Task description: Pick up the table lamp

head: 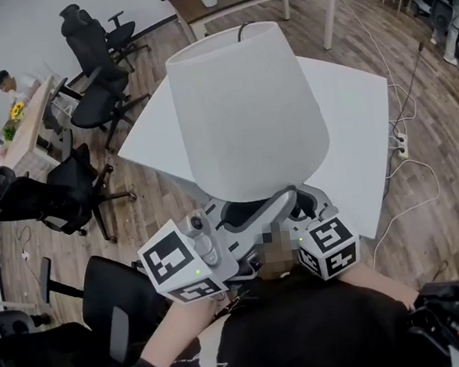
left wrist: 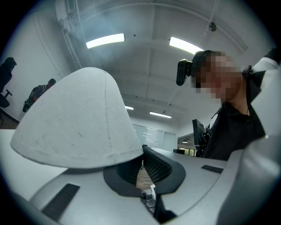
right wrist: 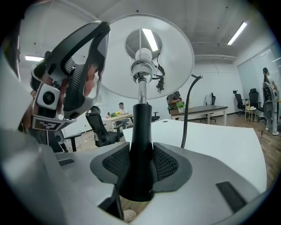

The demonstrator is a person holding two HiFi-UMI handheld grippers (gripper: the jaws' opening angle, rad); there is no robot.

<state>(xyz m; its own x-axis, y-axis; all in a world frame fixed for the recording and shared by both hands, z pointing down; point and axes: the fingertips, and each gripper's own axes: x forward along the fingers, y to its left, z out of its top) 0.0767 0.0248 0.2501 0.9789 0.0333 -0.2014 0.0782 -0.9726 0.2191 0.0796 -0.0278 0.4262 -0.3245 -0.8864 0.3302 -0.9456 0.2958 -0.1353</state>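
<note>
Jaws of your right gripper (right wrist: 140, 163) are clamped on the black stem (right wrist: 141, 127) of the table lamp (head: 244, 114), which sits at your 12 o'clock over the white table's (head: 355, 121) near corner. Your left gripper (left wrist: 143, 153), at 7 o'clock of the shade (left wrist: 79, 127), is closed and seems to pinch its rim. Carry the weight by the rigid stem. The thin shade likely dents, and the cord (right wrist: 186, 110) at the stem's 1 o'clock may drag.
</note>
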